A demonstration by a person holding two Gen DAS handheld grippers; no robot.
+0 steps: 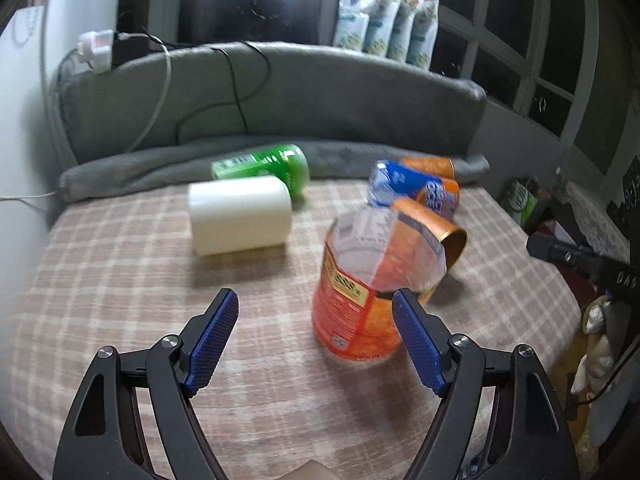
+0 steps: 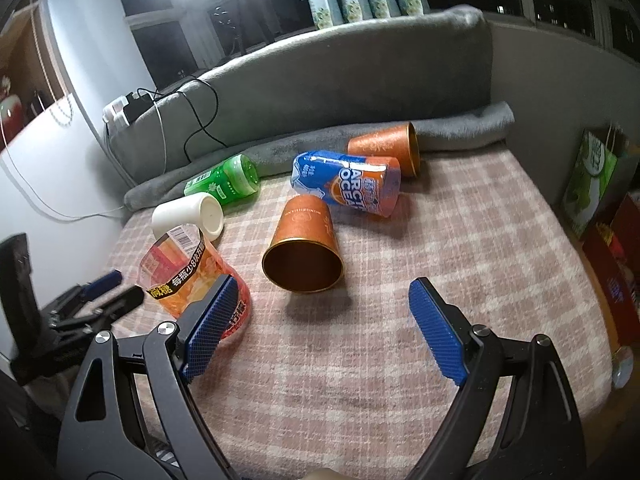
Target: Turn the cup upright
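Left wrist view: we see the left gripper with fingers spread wide, holding nothing, above the plaid cloth. The clear orange-labelled cup stands upright just beside the right-hand pad; contact cannot be told. A white cup lies on its side beyond.

Right wrist view: we note the right gripper spread and empty. The orange paper cup lies on its side, mouth toward us, between the fingers' line. The blue can-shaped cup lies behind it.

Right tongs spread wide, orange cup lying on checked cloth beyond
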